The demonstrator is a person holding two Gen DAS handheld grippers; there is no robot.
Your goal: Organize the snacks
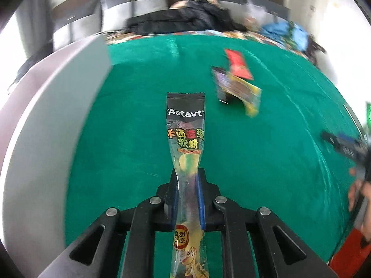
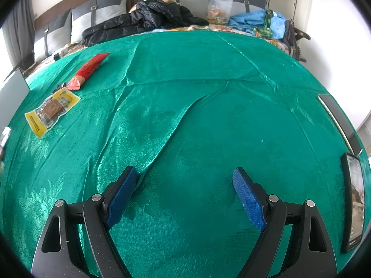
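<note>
My left gripper (image 1: 187,180) is shut on a long clear gummy candy packet (image 1: 185,134) with a black top, pinched at its waist and held above the green cloth (image 1: 139,115). Further right on the cloth lie a red packet (image 1: 238,63) and a yellow packet (image 1: 245,95), both blurred. In the right wrist view the same red packet (image 2: 89,70) and yellow packet (image 2: 52,111) lie at the far left. My right gripper (image 2: 183,180) stands open just over the green cloth (image 2: 185,115), nothing between its fingers.
A grey box wall (image 1: 53,106) rises at the left of the left wrist view. The other gripper (image 1: 343,146) and a hand (image 1: 357,194) show at its right edge. A phone (image 2: 353,203) lies at the cloth's right edge. Dark jackets (image 2: 148,16) and bags lie beyond.
</note>
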